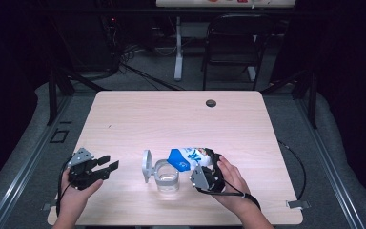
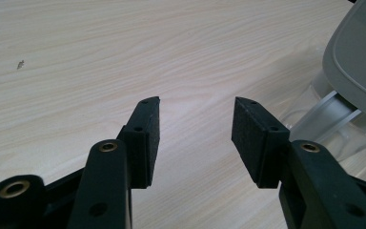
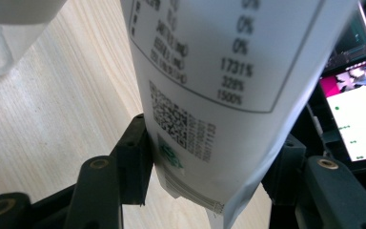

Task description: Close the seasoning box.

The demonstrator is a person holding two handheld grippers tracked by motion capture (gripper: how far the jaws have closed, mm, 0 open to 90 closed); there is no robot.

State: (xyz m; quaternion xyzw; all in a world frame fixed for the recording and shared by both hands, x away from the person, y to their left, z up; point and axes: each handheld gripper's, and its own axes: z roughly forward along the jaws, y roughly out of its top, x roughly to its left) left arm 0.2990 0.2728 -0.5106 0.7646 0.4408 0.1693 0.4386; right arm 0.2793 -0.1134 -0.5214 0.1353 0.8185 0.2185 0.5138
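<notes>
blue-and-white pouch (image 1: 187, 157), seemingly clear jar (image 1: 167, 177)

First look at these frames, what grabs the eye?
The blue-and-white pouch, near the table's front edge, is clamped in the right gripper and tipped over a clear glass jar. The jar's grey lid stands open on its left. The left gripper sits apart at front left, jaws open with nothing between them.
</notes>
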